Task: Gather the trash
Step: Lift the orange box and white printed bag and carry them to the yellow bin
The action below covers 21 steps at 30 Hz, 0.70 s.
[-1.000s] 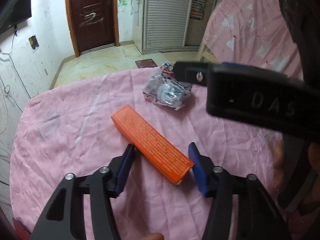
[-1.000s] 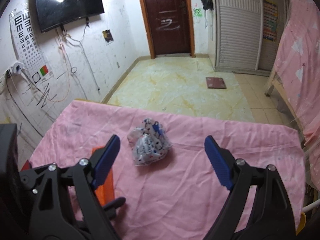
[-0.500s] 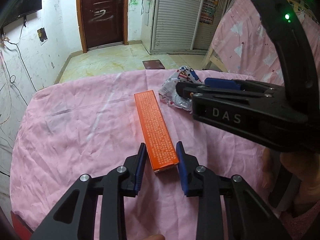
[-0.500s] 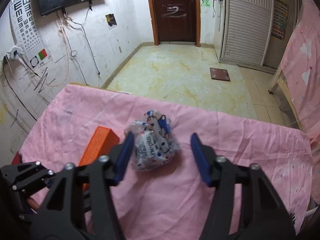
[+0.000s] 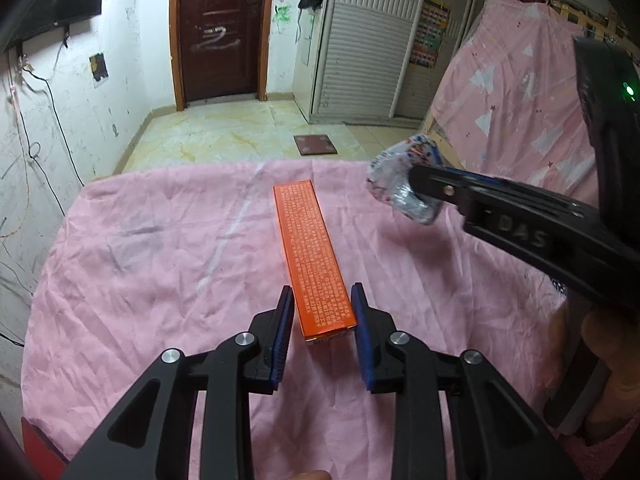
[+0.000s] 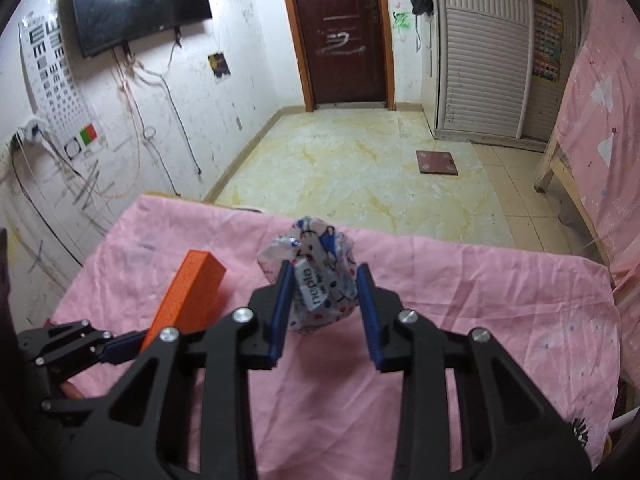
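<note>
The fingers of both grippers are now pinching trash where a second ago they were spread: the left gripper is clamping the near end of the orange box, the right gripper the crumpled wrapper. Both pieces are lifting off the pink-covered surface, so carrying away is likely next. The right view is showing the box tilting upward; the left view is showing the wrapper's shadow beneath it.
</note>
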Tool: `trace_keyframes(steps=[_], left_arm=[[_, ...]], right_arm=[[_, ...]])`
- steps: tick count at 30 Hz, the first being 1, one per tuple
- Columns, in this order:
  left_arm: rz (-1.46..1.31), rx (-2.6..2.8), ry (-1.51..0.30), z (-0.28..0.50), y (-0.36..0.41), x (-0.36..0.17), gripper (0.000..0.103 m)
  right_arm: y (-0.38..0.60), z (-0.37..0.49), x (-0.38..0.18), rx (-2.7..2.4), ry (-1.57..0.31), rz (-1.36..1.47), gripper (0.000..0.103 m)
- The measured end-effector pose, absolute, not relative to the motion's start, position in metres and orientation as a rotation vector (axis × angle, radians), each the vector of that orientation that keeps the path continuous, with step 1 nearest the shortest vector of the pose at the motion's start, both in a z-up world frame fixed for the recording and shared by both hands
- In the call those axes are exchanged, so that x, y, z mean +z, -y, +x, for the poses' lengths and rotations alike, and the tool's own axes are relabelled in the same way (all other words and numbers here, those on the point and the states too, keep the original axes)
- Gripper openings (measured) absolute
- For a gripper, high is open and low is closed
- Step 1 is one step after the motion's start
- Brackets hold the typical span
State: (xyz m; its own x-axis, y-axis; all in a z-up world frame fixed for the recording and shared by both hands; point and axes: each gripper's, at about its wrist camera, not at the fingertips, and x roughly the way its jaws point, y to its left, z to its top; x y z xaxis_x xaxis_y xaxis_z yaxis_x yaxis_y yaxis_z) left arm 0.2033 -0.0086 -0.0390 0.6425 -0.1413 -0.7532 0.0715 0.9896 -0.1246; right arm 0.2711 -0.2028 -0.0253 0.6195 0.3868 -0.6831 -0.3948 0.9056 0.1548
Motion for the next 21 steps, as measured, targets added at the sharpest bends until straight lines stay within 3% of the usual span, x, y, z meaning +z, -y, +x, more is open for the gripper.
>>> trace_keyframes(steps=[21], left_arm=[[-0.004,-0.112,-0.757,0.180,0.031,-0.019,0.022]], right_arm=[[0.275,0.218,0.005,0.354,-0.673,0.090,0.030]])
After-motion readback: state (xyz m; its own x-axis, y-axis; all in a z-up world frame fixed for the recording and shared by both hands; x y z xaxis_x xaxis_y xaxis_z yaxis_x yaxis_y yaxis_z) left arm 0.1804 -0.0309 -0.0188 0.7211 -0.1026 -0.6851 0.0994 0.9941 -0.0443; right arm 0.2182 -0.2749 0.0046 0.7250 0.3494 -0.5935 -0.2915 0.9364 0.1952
